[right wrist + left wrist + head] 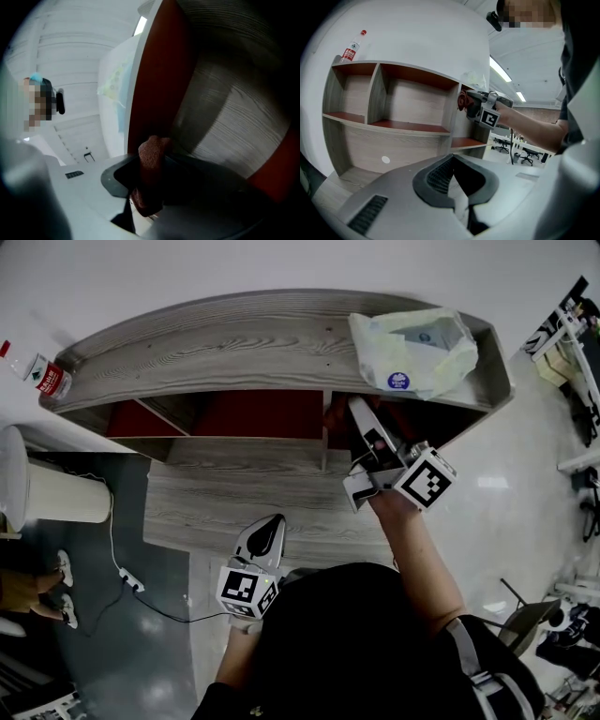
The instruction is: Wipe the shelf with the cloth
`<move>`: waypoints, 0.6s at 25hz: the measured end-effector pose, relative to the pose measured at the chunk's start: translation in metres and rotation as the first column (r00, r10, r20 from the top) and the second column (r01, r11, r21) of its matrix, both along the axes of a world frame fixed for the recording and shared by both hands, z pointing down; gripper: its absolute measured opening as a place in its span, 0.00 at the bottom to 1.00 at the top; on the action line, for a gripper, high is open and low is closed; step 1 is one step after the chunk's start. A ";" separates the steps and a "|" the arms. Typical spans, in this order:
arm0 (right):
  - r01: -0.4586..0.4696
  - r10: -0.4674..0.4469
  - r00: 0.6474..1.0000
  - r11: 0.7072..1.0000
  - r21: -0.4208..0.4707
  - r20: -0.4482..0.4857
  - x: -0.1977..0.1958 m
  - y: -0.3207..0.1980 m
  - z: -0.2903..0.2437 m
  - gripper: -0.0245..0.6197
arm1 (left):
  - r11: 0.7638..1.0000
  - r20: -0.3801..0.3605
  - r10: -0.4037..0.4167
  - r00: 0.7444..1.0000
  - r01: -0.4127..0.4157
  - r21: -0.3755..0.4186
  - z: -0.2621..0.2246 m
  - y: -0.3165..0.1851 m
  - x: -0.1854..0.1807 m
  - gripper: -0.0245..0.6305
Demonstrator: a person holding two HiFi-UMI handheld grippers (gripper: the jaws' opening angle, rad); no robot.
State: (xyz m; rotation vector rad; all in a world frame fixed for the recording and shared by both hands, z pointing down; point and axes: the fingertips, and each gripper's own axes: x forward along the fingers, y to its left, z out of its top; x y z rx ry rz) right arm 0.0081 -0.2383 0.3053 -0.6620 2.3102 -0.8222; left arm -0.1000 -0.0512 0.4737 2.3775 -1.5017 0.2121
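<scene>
Shelf [234, 343]: grey wood-grain unit with red inner panels, spanning the upper half of the head view. Its top board is bare across the middle.

Right gripper [361, 427]: extended at 1 o'clock from the person's body, nose inside the upper right compartment just below the top board. In its own view the jaws of the right gripper [150, 178] are clamped on the cloth [150, 154], a reddish-brown, rough-textured wad that stands up between them. The cloth sits close against the red panel [159, 70] of the compartment; whether it actually touches that panel cannot be confirmed, as the close view is dark and blurred. From the left gripper view the same cloth [462, 100] shows as a red bunch at the gripper's tip, at the edge of the right-hand upright.

Left gripper [265, 535]: held low at 6 o'clock, near the person's torso and well apart from the shelf. Its jaws [457, 176] are drawn together with nothing between them, pointing toward the lower shelf boards.

Other items: a pale plastic bag [417, 348] lies on the top board at 1 o'clock, above the compartment being worked. A bottle [42, 376] with a red label rests at the far left end of the top, at 10 o'clock. A white bin [47, 488] stands on the floor at 9 o'clock, with a power strip [127, 579] and cable at 8 o'clock.
</scene>
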 end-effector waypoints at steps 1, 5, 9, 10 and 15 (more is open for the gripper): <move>-0.002 0.002 0.999 1.000 -0.007 0.037 0.001 -0.005 -0.003 0.21 | 1.000 0.001 -0.002 1.000 0.002 -0.001 0.000 0.000 -0.001 0.05; -0.014 0.022 0.988 0.998 -0.053 0.150 0.002 -0.029 -0.002 0.21 | 1.000 0.001 -0.009 1.000 0.009 0.001 -0.001 -0.001 -0.004 0.05; -0.037 0.067 0.982 0.985 -0.166 0.177 0.004 -0.052 0.031 0.21 | 1.000 0.001 -0.009 1.000 0.009 -0.001 0.000 -0.003 -0.005 0.05; -0.041 0.076 0.982 0.979 -0.199 0.172 0.003 -0.054 0.042 0.21 | 1.000 0.000 -0.010 1.000 0.010 -0.004 0.001 -0.003 -0.005 0.05; -0.059 0.091 0.992 0.949 -0.310 0.089 0.001 -0.051 0.101 0.21 | 1.000 -0.007 -0.004 1.000 0.004 -0.014 0.003 -0.005 -0.003 0.05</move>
